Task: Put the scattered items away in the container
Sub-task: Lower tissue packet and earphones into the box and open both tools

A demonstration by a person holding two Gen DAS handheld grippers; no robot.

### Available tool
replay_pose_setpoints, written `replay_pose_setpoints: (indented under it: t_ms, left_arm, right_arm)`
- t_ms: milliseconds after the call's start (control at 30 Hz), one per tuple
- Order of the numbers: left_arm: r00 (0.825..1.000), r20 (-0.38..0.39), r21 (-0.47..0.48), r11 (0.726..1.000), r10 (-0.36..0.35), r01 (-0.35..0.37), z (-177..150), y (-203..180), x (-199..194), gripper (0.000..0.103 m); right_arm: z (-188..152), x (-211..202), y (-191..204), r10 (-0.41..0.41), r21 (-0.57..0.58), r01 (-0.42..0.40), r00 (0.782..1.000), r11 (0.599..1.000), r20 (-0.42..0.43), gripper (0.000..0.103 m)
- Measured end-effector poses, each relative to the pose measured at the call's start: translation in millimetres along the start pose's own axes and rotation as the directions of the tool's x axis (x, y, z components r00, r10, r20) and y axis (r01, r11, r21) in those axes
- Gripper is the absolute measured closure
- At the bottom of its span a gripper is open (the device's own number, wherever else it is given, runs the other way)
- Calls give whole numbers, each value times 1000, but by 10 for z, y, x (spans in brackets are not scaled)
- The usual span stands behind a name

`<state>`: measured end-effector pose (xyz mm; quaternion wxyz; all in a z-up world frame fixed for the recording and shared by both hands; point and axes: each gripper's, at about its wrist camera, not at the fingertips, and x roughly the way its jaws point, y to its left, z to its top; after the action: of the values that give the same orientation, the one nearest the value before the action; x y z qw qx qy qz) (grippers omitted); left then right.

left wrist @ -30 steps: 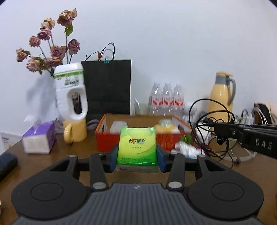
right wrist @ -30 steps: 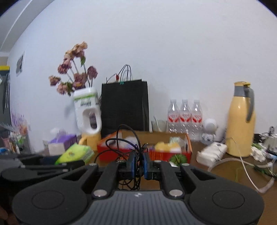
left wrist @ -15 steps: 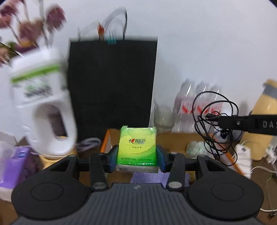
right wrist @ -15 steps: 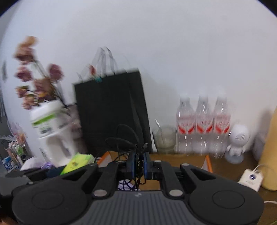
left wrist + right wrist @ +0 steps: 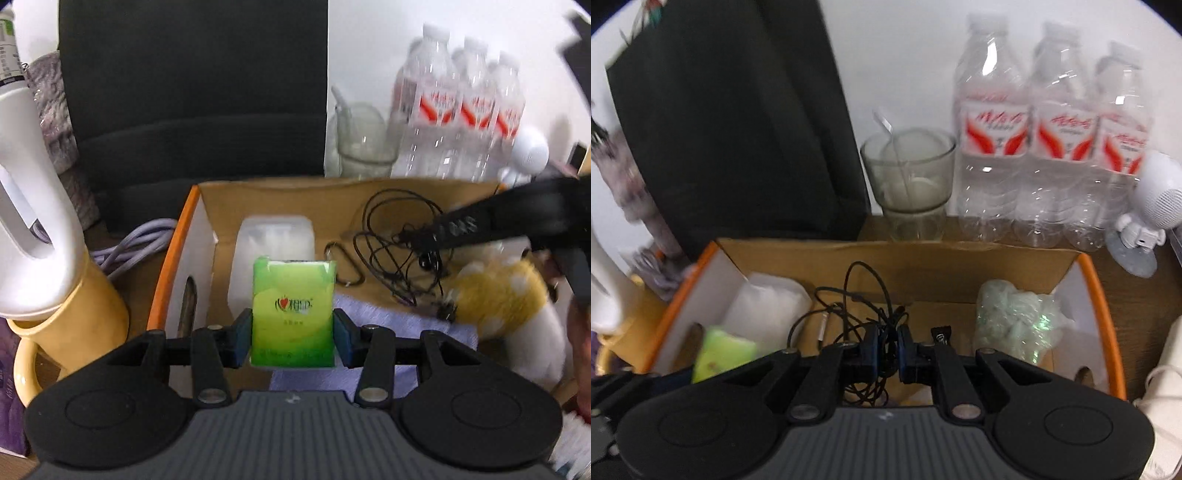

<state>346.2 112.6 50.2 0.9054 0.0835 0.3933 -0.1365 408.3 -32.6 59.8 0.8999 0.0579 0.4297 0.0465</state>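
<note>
Brown wooden tabletop (image 5: pixel 1123 266) against a plain white wall, pretty cluttered. Orange-edged cardboard box (image 5: pixel 173 254) sitting open in the middle, brown inside with white end walls.

Left gripper (image 5: pixel 293 338) hanging over the near left part of the box, pads clamped on both sides of a green tissue pack (image 5: pixel 293 314), pack upright with its printed face toward the camera. Same pack showing as a green blur (image 5: pixel 720 350) at the lower left of the right wrist view.

Right gripper (image 5: pixel 886 349) squeezed tight on a tangle of black earphone cable (image 5: pixel 864 306), loops sticking up and dangling over the middle of the box. From the left wrist view, same cable (image 5: pixel 399 240) hanging off a blurred black tong coming in from the right.

Already lying in the box: translucent white plastic container (image 5: pixel 273 243) at the far left, lilac cloth (image 5: pixel 391 321) on the floor, yellow plush with white spots (image 5: pixel 498 291) on the right, crinkly pale green bag (image 5: pixel 1015 321) at the far right.

Behind the box: black paper bag (image 5: pixel 738 122) on the left, glass cup with a spoon (image 5: pixel 908 173), three water bottles (image 5: pixel 1049 129), little white astronaut figure (image 5: pixel 1145 206). Left of the box, yellow mug (image 5: pixel 66 332) with a white bottle (image 5: pixel 29 206) stuck in it, plus a lilac cable (image 5: pixel 136 240)
</note>
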Motion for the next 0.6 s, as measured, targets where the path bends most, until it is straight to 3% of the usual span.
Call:
replay_pose_setpoints:
  t_ms: [67,300,433,600]
  left_arm:
    - [999,-31,23,1000,7,-6,2,-18,48,56]
    - [994,-108,-5,1000,5,-5,80,27,145,50]
    - [997,-79,-42,999,-16,12,243,110,-122,22]
    - [992,-119,-92,995,-39,28,593,262,-441,11]
  right_arm:
    - [40,130,30,-43,-16,43,998,999,-35,93]
    - [73,109,58,-111,-64,105,990,992,-86,61]
    - [136,-163,-14,-129,-88,120,987,989,-97,46]
    - [251,-571,-122,-157,-94,147,981,985,-111,34]
